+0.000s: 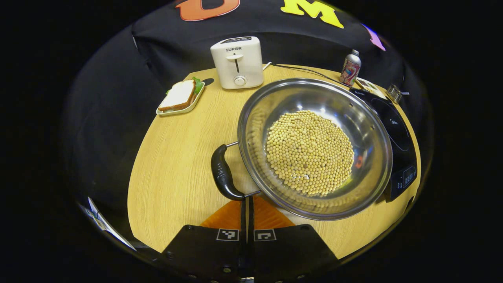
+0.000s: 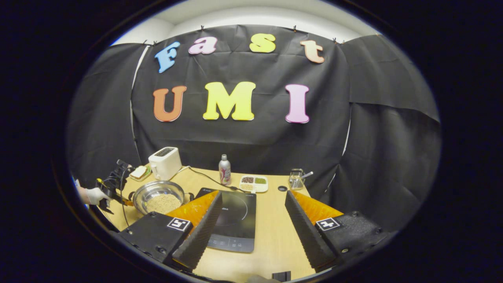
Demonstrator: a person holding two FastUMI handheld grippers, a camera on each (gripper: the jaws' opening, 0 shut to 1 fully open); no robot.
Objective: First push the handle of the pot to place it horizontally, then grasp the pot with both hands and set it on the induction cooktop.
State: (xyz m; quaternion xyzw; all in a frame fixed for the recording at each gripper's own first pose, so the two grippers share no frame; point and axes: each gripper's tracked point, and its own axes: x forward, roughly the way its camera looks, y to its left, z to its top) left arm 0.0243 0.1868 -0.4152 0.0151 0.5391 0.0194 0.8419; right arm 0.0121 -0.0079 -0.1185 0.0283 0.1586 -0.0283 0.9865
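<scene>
In the left gripper view, the left gripper has its fingers pressed together with no gap between them and nothing held. Their tips sit right at the lower end of the pot's near handle, touching it or just short of it; I cannot tell which. The pot is a wide, shallow stainless steel pan lying just ahead and slightly right of the fingertips, its floor covered by a layer of dried soybeans. Beyond it on the right, touching or slightly under its far rim, is the black induction cooktop. Farther ahead stand a white toaster, a tray with a sandwich to the left, and a drink bottle to the right.

In the right gripper view, the right gripper is spread wide and empty, raised above the wooden table with the cooktop just beyond its left finger. The pot lies well off to the left, where a gloved hand holds the left gripper beside it.

Judging by look, the pot is rigid, smooth and slippery on its polished wall, and fairly heavy with the beans, which will slide and spill if it tips. The dark moulded handles on opposite sides are the sensible holds; lifted level from both.
</scene>
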